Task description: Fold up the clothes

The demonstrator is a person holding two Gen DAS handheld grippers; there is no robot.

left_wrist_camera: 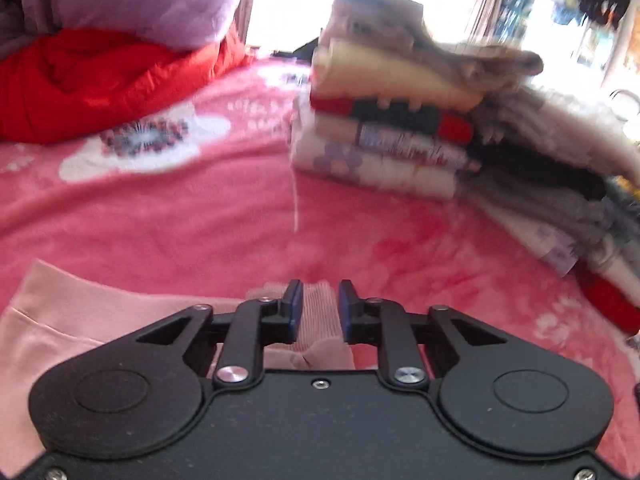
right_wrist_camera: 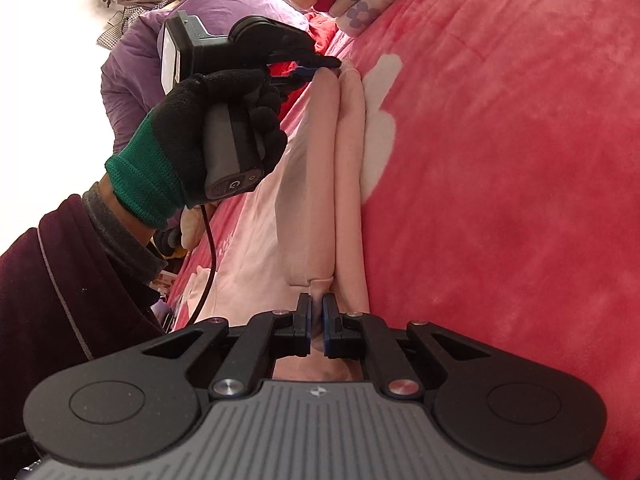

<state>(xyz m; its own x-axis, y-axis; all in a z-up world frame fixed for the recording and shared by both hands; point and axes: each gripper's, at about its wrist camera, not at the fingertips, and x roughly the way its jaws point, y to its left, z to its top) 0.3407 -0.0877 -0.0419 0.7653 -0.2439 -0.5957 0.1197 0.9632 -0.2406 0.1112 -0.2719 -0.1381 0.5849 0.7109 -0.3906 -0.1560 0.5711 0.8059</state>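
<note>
A bed with a pink flowered blanket (left_wrist_camera: 200,208) fills both views, and a stack of folded clothes (left_wrist_camera: 392,128) stands at its far side, with a red and a purple quilt behind. The pink garment (right_wrist_camera: 320,184) lies on the blanket as a long folded band, and its long axis runs from one pair of tongs to the other. The right tongs (right_wrist_camera: 317,324) are nearly pressed together and pinch the near end of the band. The left tongs (left_wrist_camera: 319,312), in a gloved hand (right_wrist_camera: 216,140), stand slightly apart at the far end. Ribbed pink cloth lies between them, but I judge that the pads do not press it.
</note>
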